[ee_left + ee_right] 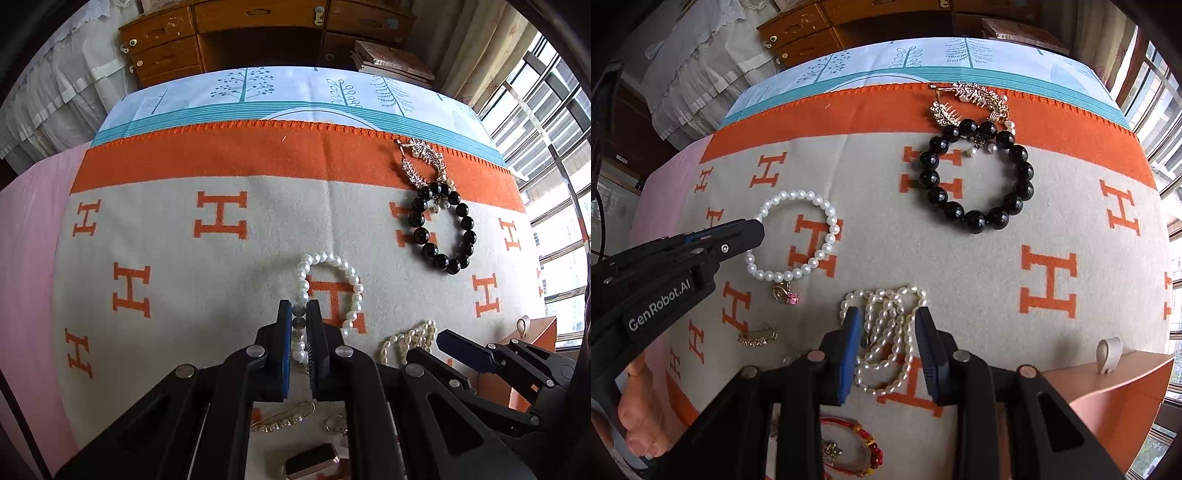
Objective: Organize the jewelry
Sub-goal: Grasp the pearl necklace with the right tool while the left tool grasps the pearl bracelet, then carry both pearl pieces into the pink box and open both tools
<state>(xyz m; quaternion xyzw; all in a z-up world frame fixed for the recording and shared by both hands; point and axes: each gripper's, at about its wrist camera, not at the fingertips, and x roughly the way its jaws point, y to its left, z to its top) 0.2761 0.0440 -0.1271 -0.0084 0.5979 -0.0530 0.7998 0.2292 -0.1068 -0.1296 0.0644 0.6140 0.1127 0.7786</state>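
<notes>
A white pearl bracelet (334, 260) (833, 221) with a gold and pink charm (783, 293) lies on the cream and orange H-patterned blanket (177, 236) (960, 266). My left gripper (299, 308) (755, 230) is shut on the near left side of its ring. A bunched strand of small pearls (886, 332) (410, 338) lies between the fingers of my right gripper (886, 319) (439, 343). Its jaws stand apart on either side of the strand, with small gaps to the pads.
A black bead bracelet (417, 218) (929, 177) and a gold jewelled brooch (421, 158) (971, 96) lie farther back on the right. A gold pearl pin (284, 421) (757, 338), a red bead bracelet (871, 446) and an orange box (1115, 391) sit near. A hand (635, 417) shows low left.
</notes>
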